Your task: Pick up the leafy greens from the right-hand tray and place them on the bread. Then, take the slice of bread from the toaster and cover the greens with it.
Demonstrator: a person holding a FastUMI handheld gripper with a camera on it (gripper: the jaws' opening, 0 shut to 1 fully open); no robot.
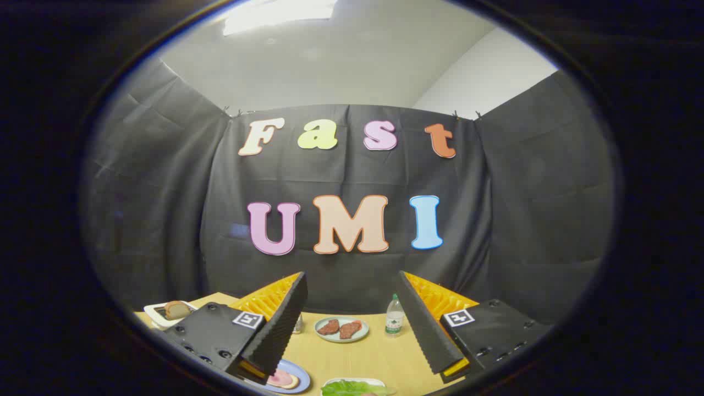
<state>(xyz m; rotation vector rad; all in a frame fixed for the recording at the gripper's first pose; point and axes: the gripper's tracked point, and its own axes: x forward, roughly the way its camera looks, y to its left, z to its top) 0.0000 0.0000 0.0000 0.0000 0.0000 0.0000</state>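
My gripper [352, 283] is open and held high above a wooden table [368, 357], with nothing between its fingers. Low between the fingers, close to me, leafy greens [352, 388] lie on a white tray [355, 380]. Beside the left finger sits a blue plate [300, 379] carrying bread with a pink slice on top [283, 379]. At the far left corner of the table a white toaster [159, 314] holds a slice of bread [177, 309] sticking up out of it.
Beyond the fingers, near the table's back edge, a pale plate [341, 329] holds two brown meat pieces. A small clear bottle [394, 314] stands to its right and a small shaker [298, 324] peeks out by the left finger.
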